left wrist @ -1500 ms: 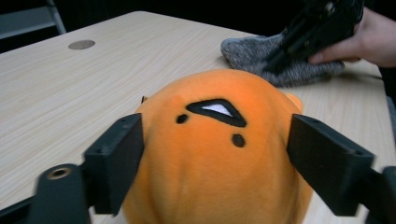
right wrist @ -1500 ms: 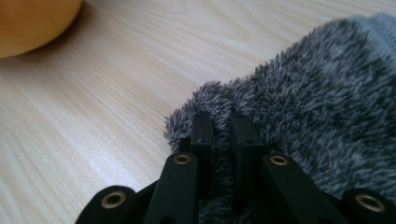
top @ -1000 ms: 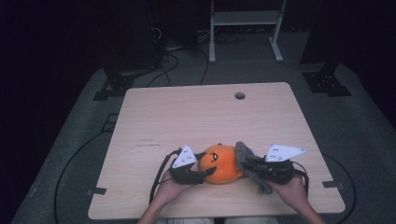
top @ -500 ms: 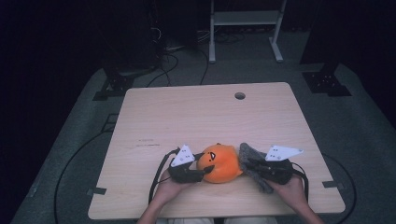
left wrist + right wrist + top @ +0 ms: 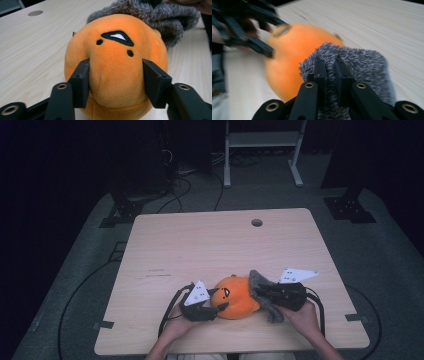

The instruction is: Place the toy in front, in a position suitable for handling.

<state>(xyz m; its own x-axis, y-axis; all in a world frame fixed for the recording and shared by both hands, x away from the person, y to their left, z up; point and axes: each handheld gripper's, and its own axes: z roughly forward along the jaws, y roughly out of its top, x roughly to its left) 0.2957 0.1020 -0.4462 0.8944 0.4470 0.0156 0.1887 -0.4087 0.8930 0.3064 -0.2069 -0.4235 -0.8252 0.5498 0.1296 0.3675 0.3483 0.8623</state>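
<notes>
An orange plush toy (image 5: 235, 296) with a small black-and-white stitched face lies near the front edge of the wooden table (image 5: 210, 245). My left gripper (image 5: 218, 299) comes in from its left, and its pads (image 5: 81, 80) dent the plush (image 5: 117, 62) on both sides. These jaws have just been opening a little, with the plush still pressed between them. A grey fuzzy cloth piece (image 5: 273, 312) drapes over the toy's right side. My right gripper (image 5: 330, 67) is shut on a fold of that cloth (image 5: 364, 67), right against the plush (image 5: 287, 57).
A round hole (image 5: 257, 222) sits in the table near its far edge. Black cables (image 5: 172, 305) trail from both grippers over the front edge. Dark stand feet (image 5: 350, 207) and a white frame (image 5: 260, 140) stand on the floor beyond the table.
The right gripper and the grey cloth have shifted slightly toward the table's near edge. The plush and the left gripper stay about where they were.
</notes>
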